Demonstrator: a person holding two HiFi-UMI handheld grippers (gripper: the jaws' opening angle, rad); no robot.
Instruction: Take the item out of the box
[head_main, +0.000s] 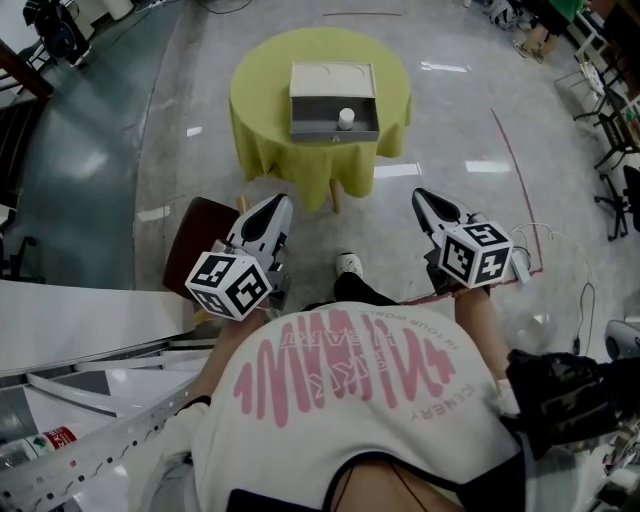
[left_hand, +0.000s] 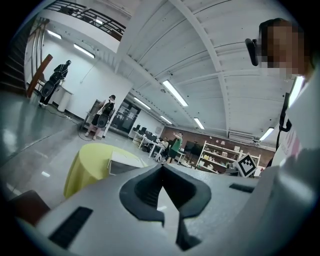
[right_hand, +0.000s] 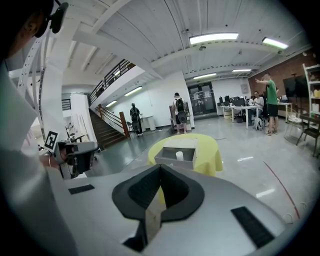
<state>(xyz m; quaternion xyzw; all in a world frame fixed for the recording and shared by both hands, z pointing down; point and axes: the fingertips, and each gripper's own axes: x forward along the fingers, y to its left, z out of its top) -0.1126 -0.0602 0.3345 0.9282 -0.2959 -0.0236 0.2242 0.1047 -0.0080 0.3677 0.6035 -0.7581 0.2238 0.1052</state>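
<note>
The glossy grey floor (head_main: 470, 110) mirrors the ceiling lights. On it stands a round table (head_main: 260, 90) under a draped yellow-green cloth (head_main: 385, 150).

The person's white shirt (head_main: 350, 440) carries pink wavy bars and lines of pink lettering, upside down in the head view and too broken to read. A dark brown chair (head_main: 195, 245) stands beside the left gripper.

On the table sits a grey rectangular box (head_main: 335, 132) with thin flat walls. Its pale lid (head_main: 332, 78) is open behind it.

The left gripper (head_main: 281, 201) and right gripper (head_main: 420, 193) have smooth grey shells with black pads. Each bears a cube (head_main: 230, 283) with black-and-white square markers. Both are well short of the table. Each gripper's jaws are pressed together at the tips, with nothing between them.

The item (head_main: 346, 118) is a small white cylinder. It stands upright inside the box, near the front wall and right of the middle.

At the lower left lies a bottle (head_main: 45, 440) with a red label, its print too small to read.

The right gripper view looks down into the box (right_hand: 172, 161) and shows the item (right_hand: 179, 155). The left gripper view catches the table (left_hand: 87, 165) and the box (left_hand: 122, 162) edge-on, with the item hidden. That view also shows the other gripper's marker cube (left_hand: 246, 165).
</note>
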